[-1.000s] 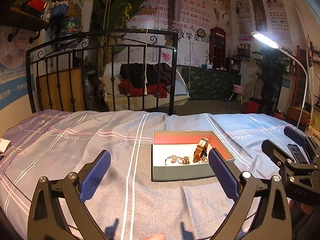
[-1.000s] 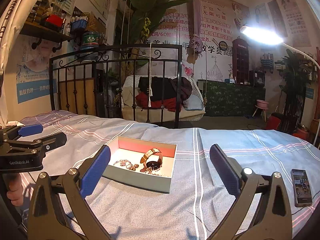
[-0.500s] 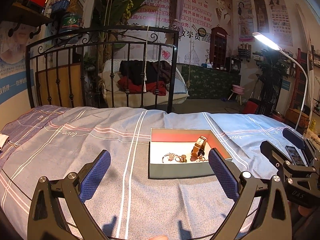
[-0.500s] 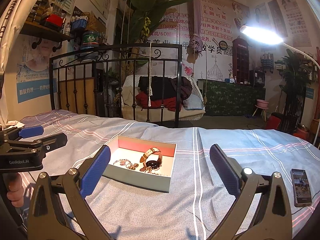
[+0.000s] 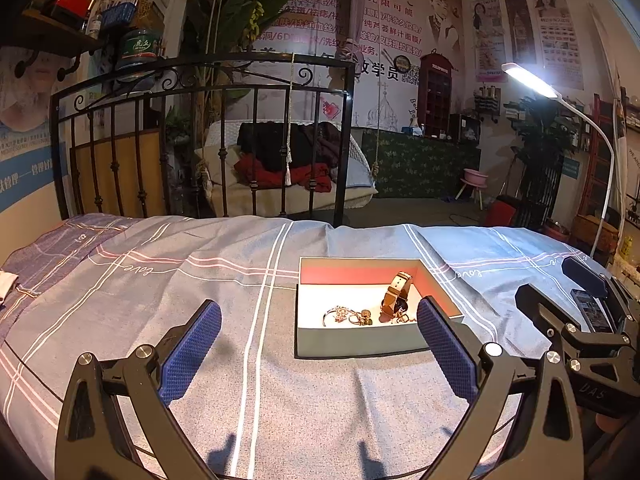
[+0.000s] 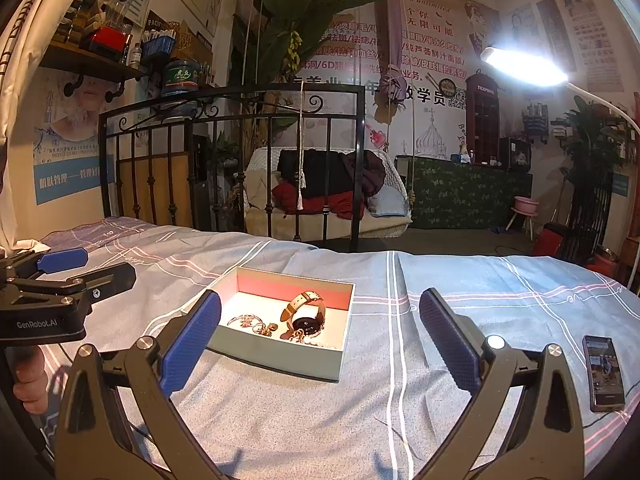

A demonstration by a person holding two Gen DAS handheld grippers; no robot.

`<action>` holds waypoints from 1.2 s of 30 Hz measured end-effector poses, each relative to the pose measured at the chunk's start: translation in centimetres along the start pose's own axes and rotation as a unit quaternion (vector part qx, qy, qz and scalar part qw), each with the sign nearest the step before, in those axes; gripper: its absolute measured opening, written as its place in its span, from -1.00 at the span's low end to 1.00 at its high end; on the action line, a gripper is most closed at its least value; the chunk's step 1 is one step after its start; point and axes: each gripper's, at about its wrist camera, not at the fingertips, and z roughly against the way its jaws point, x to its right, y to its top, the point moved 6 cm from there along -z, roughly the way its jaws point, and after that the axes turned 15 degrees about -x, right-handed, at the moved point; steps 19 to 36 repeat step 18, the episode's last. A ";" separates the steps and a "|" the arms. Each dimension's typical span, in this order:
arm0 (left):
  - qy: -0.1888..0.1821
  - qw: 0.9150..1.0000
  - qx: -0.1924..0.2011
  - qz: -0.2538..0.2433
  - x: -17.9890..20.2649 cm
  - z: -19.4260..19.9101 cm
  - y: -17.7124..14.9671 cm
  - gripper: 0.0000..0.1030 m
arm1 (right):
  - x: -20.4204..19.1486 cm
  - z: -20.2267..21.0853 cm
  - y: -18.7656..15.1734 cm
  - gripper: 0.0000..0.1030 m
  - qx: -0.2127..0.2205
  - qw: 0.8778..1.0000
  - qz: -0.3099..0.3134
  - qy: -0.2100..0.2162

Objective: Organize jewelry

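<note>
Box (image 6: 280, 354) on bed (image 6: 460, 292): holds watch (image 6: 306, 314), bracelet (image 6: 244, 320), small trinkets. Left tongs (image 5: 319, 344) and right tongs (image 6: 320, 342) both wide, empty. Phone (image 6: 604, 374) beside.

The left claw (image 5: 318, 334) hangs spread wide and empty above the striped bedsheet (image 5: 160, 280). Ahead lies an open box (image 5: 360, 344) with a leather-strapped watch (image 5: 396, 294) and a tangle of small jewelry (image 5: 348, 315). The right claw (image 5: 568, 288) sits at the right edge.
</note>
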 end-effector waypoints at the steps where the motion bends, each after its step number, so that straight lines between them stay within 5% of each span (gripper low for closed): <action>1: 0.000 1.000 0.000 0.000 0.0 0.0 0.0 0.87 | 0.0 0.0 -0.1 0.90 -0.001 1.000 0.000 0.000; 36: -0.010 1.000 -0.016 -0.006 0.4 -0.4 -0.1 0.87 | 0.2 -0.5 -0.4 0.90 -0.006 1.000 0.001 0.000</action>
